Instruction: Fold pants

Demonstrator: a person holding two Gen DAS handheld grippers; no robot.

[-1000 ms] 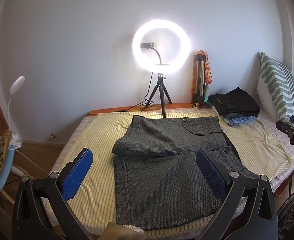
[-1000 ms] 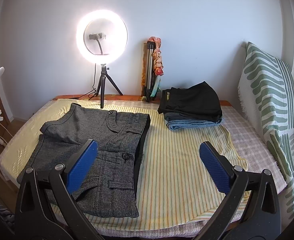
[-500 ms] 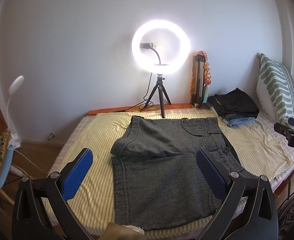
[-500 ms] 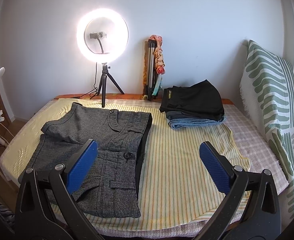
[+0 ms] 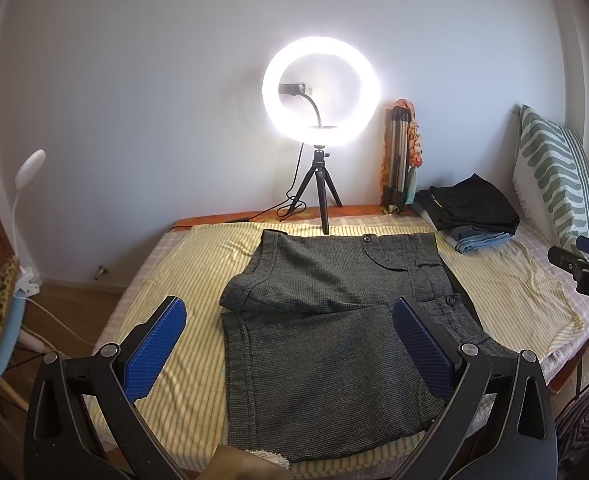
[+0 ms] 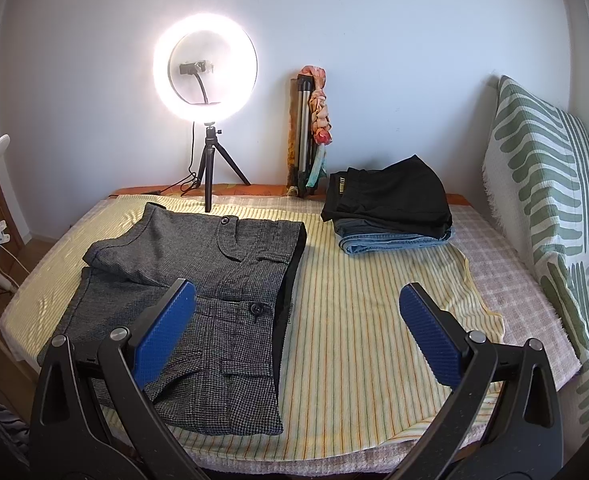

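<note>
- The dark grey woven shorts-length pants (image 5: 334,320) lay flat on the bed's yellow striped sheet (image 6: 354,320), at the middle of the left wrist view and around 9 o'clock in the right wrist view.
- The left claw (image 5: 290,344) hung above the near leg panel with its blue-padded jaws spread wide, gripping nothing.
- The right claw (image 6: 298,332) hovered over the waistband side and the bare sheet, its jaws likewise wide apart and empty.
- The garment looked spread out but not yet folded, one leg lying slightly over the other; the step in hand seemed to be choosing grasp points.
- Done well, each claw would probably pinch through all layers near an edge, such as the hem at the left and the waistband near the black button (image 6: 256,309) at the right, then lift evenly so the cloth did not drag or bunch the sheet.
- The thick weave and pocket flaps would likely resist a sharp crease, so pressing down after the fold might help.
- At 12 o'clock a lit white ring light on a small black tripod (image 5: 321,92) stood against the pale wall.
- At 2 o'clock a stack of folded black and blue garments (image 6: 390,208) lay well apart from the pants.
- At 3 o'clock a green-and-white patterned pillow (image 6: 546,200) leaned upright.
</note>
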